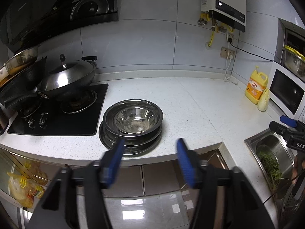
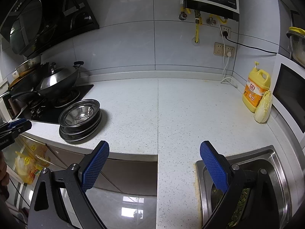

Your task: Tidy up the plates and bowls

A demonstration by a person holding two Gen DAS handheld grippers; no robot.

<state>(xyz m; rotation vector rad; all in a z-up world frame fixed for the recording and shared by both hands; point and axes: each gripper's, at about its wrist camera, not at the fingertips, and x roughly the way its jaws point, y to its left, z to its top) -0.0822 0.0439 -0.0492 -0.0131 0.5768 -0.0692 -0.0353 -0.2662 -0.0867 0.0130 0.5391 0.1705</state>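
A steel bowl (image 1: pixel 135 119) sits nested on a stack of steel plates (image 1: pixel 131 145) on the white speckled counter (image 1: pixel 190 105), just right of the stove. My left gripper (image 1: pixel 150 148) is open and empty, held in front of the counter edge, close to the stack. The stack also shows in the right wrist view (image 2: pixel 81 122) at the left. My right gripper (image 2: pixel 154 152) is open and empty over the counter edge beside the sink; it also shows at the right edge of the left wrist view (image 1: pixel 282 124).
A black gas stove (image 1: pixel 57 112) with a lidded wok (image 1: pixel 66 78) stands left. A steel sink (image 2: pixel 247 181) holding greens is at the right. A yellow detergent jug (image 2: pixel 255 89), a cabbage (image 2: pixel 264 106) and a white microwave (image 2: pixel 289 93) line the right side.
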